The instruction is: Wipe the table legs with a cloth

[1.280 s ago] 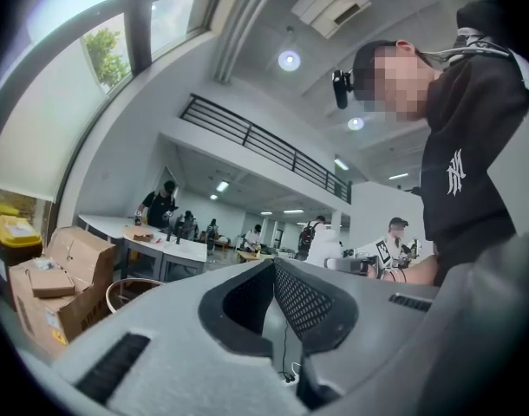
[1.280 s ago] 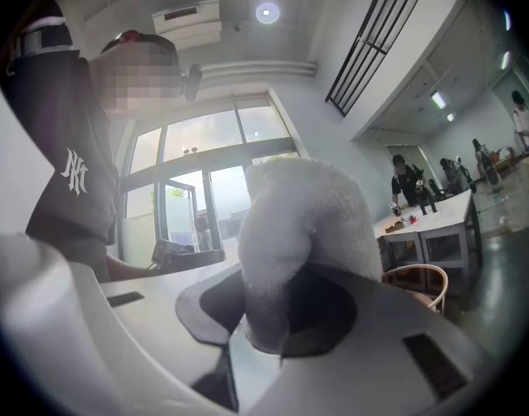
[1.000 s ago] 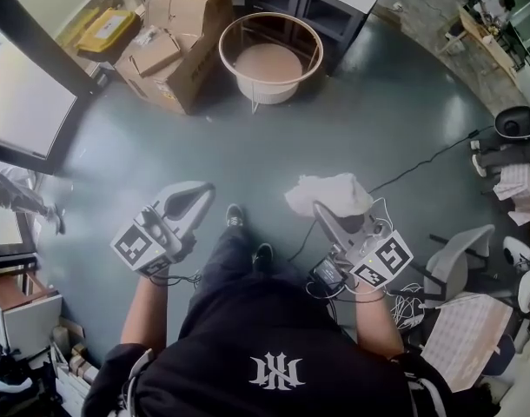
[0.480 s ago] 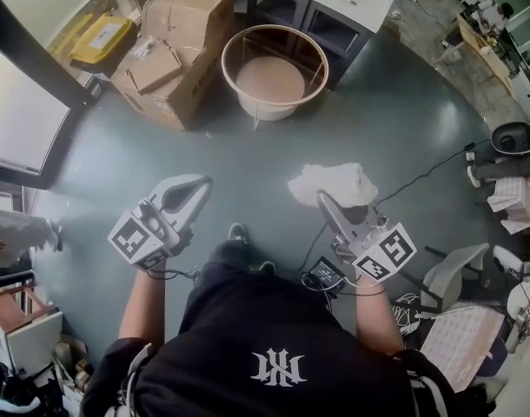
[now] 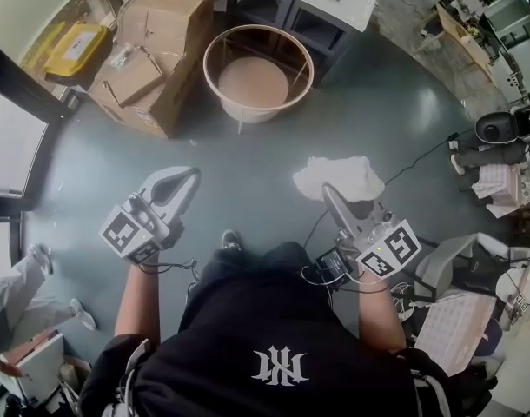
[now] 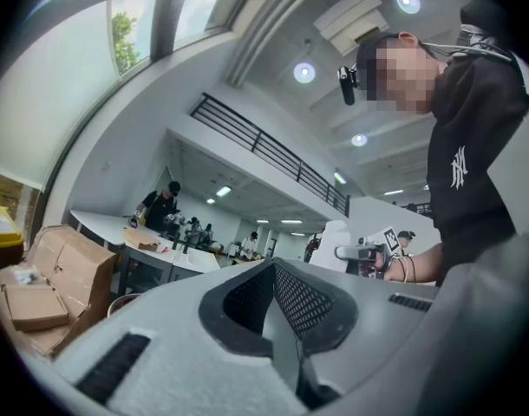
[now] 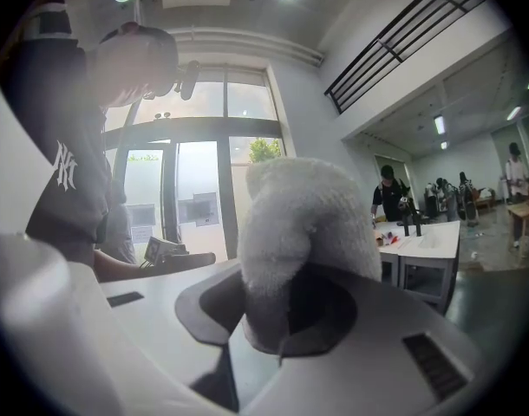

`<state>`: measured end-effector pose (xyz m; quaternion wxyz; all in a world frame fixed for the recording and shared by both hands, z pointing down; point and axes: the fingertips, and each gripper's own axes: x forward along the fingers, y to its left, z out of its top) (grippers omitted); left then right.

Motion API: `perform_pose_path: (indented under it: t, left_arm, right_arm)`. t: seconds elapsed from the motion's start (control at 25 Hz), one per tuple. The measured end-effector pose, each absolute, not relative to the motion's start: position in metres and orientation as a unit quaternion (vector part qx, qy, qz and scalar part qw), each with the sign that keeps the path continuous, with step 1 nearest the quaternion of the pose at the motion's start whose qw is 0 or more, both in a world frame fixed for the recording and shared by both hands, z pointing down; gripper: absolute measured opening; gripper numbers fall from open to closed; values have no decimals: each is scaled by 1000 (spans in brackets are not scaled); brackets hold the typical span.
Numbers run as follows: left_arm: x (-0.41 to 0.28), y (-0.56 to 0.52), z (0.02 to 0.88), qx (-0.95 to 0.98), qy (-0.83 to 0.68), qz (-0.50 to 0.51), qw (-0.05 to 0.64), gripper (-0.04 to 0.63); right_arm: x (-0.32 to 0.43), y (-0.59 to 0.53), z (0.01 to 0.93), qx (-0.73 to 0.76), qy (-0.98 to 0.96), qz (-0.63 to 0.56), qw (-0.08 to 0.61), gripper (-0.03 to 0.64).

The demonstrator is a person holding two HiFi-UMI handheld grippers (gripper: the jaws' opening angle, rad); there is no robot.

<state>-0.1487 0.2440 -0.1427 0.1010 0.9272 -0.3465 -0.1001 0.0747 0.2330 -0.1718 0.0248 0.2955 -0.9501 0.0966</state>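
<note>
In the head view my right gripper [image 5: 332, 196] is shut on a crumpled white cloth [image 5: 337, 177], held above the grey floor. The right gripper view shows the cloth [image 7: 299, 219] bunched up out of the closed jaws of that gripper [image 7: 282, 341]. My left gripper [image 5: 182, 179] sits level with it on the left, shut and holding nothing; its jaws meet in the left gripper view [image 6: 280, 323]. A round low table [image 5: 215, 78] with thin legs [image 5: 240, 122] stands further ahead, well apart from both grippers.
Cardboard boxes [image 5: 152, 50] and a yellow case [image 5: 69, 46] lie left of the table. Grey desks [image 5: 308, 3] stand behind it. A cable [image 5: 413, 163] crosses the floor at right, near a chair [image 5: 447, 263]. Another person's legs [image 5: 22, 294] are at far left.
The table and boxes have shifted a little left in the view. Both grippers keep about the same height, the left drifting slightly left. The cloth stays in the right gripper.
</note>
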Motion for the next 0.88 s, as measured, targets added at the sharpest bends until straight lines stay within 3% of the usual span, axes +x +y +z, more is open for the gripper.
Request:
perform_pose_path:
  t: [0.56, 0.88]
  left_arm:
    - [-134, 185, -119, 920, -363, -88, 117, 5]
    - [-83, 121, -126, 910, -386, -63, 137, 5]
  right_arm:
    - [94, 159, -155, 290, -951, 106, 12, 80]
    - [124, 88, -141, 241, -961, 132, -13, 80]
